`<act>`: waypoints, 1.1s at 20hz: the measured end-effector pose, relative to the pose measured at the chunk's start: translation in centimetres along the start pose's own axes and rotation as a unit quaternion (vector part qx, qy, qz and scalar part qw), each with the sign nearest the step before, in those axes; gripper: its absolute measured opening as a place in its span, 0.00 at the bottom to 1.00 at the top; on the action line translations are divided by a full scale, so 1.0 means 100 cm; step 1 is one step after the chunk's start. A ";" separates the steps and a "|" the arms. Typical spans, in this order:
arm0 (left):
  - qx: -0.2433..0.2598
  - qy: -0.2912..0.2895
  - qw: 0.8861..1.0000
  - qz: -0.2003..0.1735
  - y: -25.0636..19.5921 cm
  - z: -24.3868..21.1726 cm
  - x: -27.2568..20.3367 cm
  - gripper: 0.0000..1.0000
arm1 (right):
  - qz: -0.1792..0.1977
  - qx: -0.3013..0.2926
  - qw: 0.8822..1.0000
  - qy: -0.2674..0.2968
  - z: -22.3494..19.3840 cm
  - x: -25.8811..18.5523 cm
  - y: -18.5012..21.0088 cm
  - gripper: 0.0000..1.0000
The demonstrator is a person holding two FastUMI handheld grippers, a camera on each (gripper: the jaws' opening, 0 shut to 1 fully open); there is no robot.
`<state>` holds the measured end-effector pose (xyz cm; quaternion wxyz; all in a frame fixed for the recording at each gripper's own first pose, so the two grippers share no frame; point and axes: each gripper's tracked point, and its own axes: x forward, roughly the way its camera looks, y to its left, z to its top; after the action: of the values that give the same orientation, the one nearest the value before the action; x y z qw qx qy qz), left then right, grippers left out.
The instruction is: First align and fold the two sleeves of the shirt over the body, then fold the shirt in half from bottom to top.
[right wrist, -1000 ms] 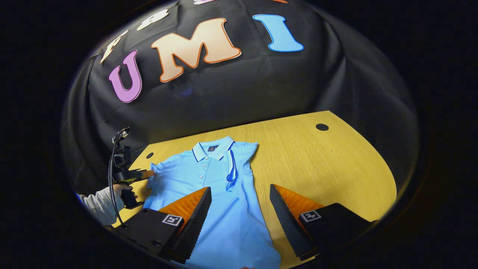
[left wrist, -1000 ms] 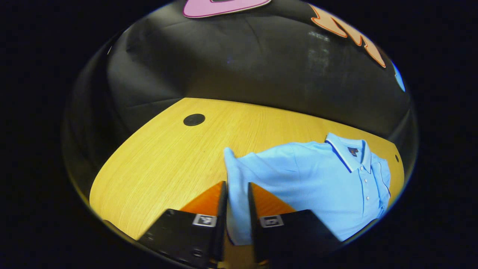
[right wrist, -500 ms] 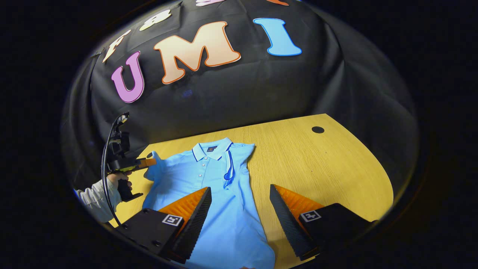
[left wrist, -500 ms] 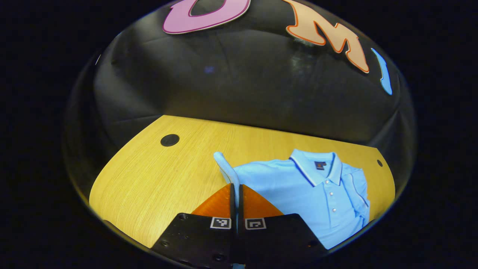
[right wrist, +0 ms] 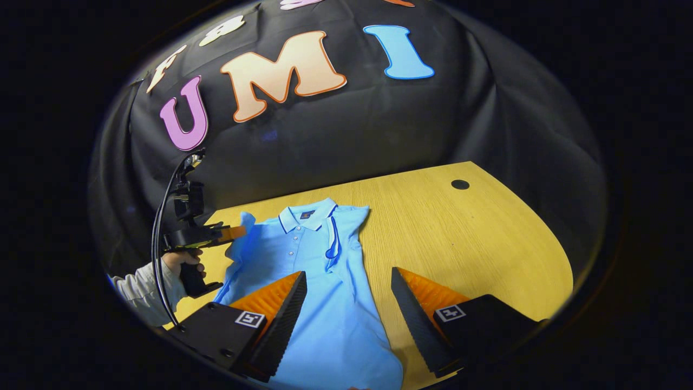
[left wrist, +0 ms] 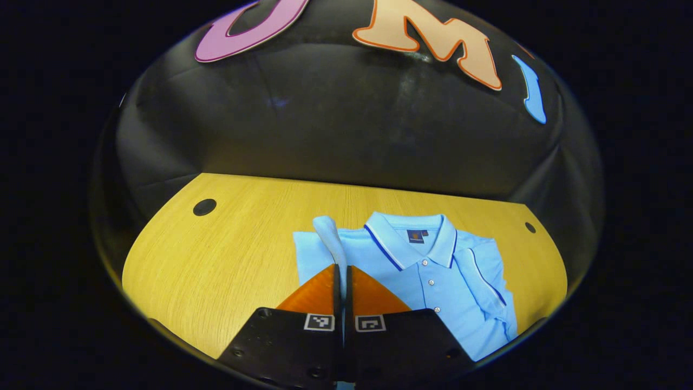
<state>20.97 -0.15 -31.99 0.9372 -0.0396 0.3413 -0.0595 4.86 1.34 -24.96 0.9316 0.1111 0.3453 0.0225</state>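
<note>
Sleeve (left wrist: 330, 238) now higher above shirt (left wrist: 438, 287)

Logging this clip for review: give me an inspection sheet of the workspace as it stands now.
Surface: wooden table, two dark round holes.
Job's things: blue shirt flat, collar far; right sleeve folded onto body; left sleeve lifted.
Clutter: nothing seen.
Grippers: left gripper shut on left sleeve; right gripper open above the shirt's lower part.
Cables: black cable looping on the left gripper.
Surroundings: black cloth wall; a hand.
</note>
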 end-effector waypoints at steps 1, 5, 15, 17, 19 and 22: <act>0.004 0.001 1.000 -0.007 -0.005 -0.001 0.000 0.01 | 0.001 0.002 1.000 -0.001 0.001 0.002 0.002 0.98; 0.011 -0.023 0.999 -0.044 -0.019 0.001 -0.012 0.70 | -0.007 -0.003 1.000 -0.013 0.002 0.014 0.007 0.93; 0.026 -0.073 0.997 -0.018 0.005 -0.040 -0.179 0.96 | 0.009 -0.077 0.996 -0.040 -0.036 -0.064 0.007 0.98; 0.035 -0.069 0.997 -0.010 0.013 -0.060 -0.209 0.96 | 0.008 -0.094 0.995 -0.037 -0.055 -0.080 0.003 0.98; 0.040 -0.065 0.997 -0.001 0.023 -0.081 -0.233 0.96 | 0.001 -0.107 0.994 -0.032 -0.074 -0.095 -0.005 0.98; 0.039 -0.043 0.998 0.008 0.030 -0.122 -0.261 0.96 | -0.013 -0.122 0.992 -0.018 -0.106 -0.111 -0.020 0.98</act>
<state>-6.41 6.01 -25.07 0.9523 -0.0029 0.2985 -0.0639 -10.48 0.06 -26.13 0.9446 -0.0079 0.3243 0.0500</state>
